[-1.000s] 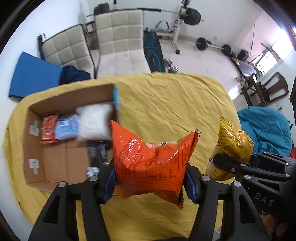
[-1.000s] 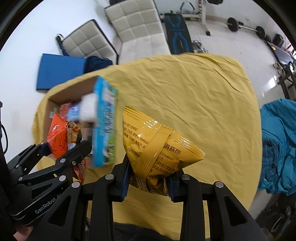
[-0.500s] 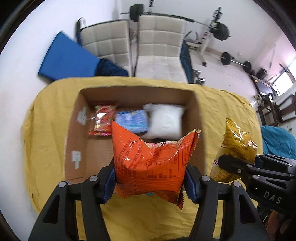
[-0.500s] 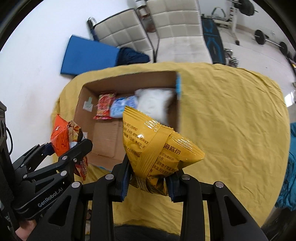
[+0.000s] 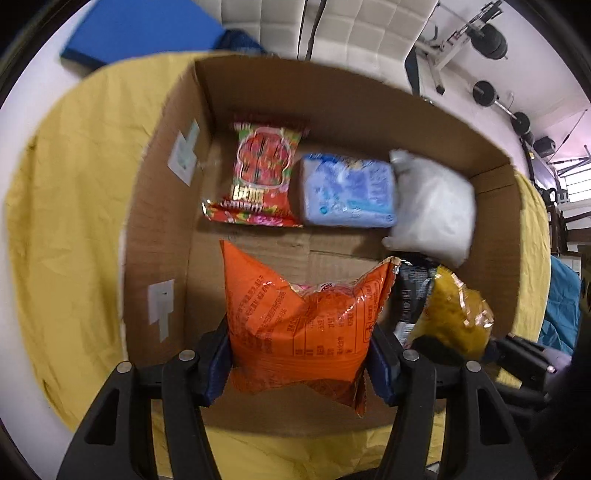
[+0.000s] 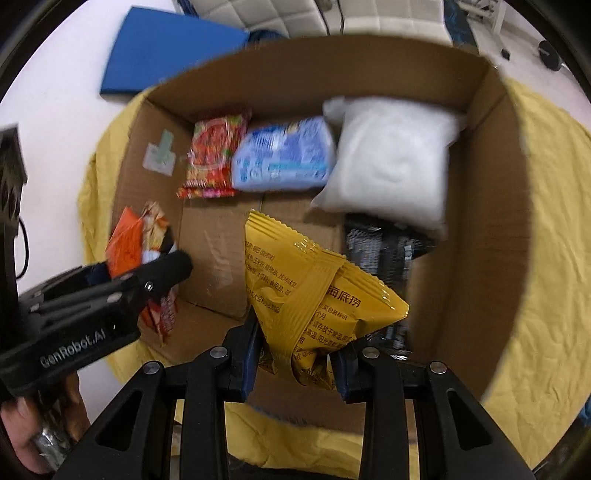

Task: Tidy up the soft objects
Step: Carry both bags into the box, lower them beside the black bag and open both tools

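Note:
My left gripper (image 5: 299,365) is shut on an orange snack bag (image 5: 299,325) and holds it over the near part of the open cardboard box (image 5: 166,206). My right gripper (image 6: 295,354) is shut on a yellow snack bag (image 6: 314,295) and holds it over the same box (image 6: 480,229), to the right of the left one. Inside the box lie a red snack packet (image 5: 262,173), a blue packet (image 5: 347,190), a white pillow-like pack (image 5: 432,206) and a dark packet (image 6: 384,254). The yellow bag also shows in the left wrist view (image 5: 454,314).
The box stands on a table under a yellow cloth (image 5: 66,206). Behind it are white padded chairs (image 5: 369,29), a blue mat (image 6: 166,48) on the floor and gym weights (image 5: 487,92). A teal cloth (image 5: 561,306) lies to the right.
Both grippers have moved left and forward from over the yellow cloth to over the box, and closer down to it, each still holding its bag.

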The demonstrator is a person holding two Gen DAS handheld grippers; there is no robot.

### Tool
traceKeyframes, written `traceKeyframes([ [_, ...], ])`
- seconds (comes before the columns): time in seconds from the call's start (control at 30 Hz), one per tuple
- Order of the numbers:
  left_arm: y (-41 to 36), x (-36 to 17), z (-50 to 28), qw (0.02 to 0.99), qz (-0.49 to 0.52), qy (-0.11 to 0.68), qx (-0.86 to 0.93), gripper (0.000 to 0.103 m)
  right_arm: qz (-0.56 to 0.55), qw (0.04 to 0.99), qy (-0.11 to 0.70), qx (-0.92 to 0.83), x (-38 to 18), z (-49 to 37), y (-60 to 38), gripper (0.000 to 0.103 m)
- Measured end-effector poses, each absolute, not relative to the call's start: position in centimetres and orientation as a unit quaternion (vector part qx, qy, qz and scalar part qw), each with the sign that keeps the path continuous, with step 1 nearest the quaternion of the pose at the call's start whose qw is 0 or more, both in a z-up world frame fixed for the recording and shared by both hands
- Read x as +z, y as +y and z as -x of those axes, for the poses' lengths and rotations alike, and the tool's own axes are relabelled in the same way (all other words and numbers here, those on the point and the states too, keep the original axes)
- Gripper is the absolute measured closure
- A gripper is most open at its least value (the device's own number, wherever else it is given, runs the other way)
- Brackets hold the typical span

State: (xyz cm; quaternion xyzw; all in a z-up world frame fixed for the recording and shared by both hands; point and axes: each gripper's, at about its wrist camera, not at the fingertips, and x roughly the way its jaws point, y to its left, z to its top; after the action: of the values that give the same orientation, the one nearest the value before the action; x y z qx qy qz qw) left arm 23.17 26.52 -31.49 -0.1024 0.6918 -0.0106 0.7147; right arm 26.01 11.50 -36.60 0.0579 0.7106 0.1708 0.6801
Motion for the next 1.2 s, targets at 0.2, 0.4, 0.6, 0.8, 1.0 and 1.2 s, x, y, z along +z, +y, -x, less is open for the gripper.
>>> traceKeyframes([
  [0.2, 26.3, -34.4, -23.6, 0.691, 0.091, 0.717, -0.022, 0.044, -0.049, 0.663, 0.727, 0.172, -40.5, -26.3, 13.4, 0.068],
  [0.4, 25.9, -36.3, -23.4, 0.677, 0.085, 0.731, -0.026, 0.044, -0.051, 0.653, 0.738, 0.164, -43.2, -26.7, 14.1, 0.068],
  [0.6, 25.4, -37.3, -23.2, 0.67, 0.082, 0.737, -0.029, 0.043, -0.048, 0.652, 0.739, 0.161, -44.0, -27.0, 14.0, 0.067],
  [0.8, 25.2, -37.3, -23.7, 0.67, 0.083, 0.737, -0.03, 0.043, -0.035, 0.662, 0.733, 0.156, -43.5, -26.1, 14.6, 0.067],
  [1.0, 25.6, -37.5, -23.5, 0.67, 0.08, 0.738, -0.024, 0.042, -0.027, 0.665, 0.732, 0.147, -42.5, -26.6, 15.3, 0.065],
  [1.2, 25.8, -36.9, -23.5, 0.675, 0.067, 0.735, -0.015, 0.034, -0.018, 0.674, 0.725, 0.14, -40.6, -26.1, 14.3, 0.047],
])
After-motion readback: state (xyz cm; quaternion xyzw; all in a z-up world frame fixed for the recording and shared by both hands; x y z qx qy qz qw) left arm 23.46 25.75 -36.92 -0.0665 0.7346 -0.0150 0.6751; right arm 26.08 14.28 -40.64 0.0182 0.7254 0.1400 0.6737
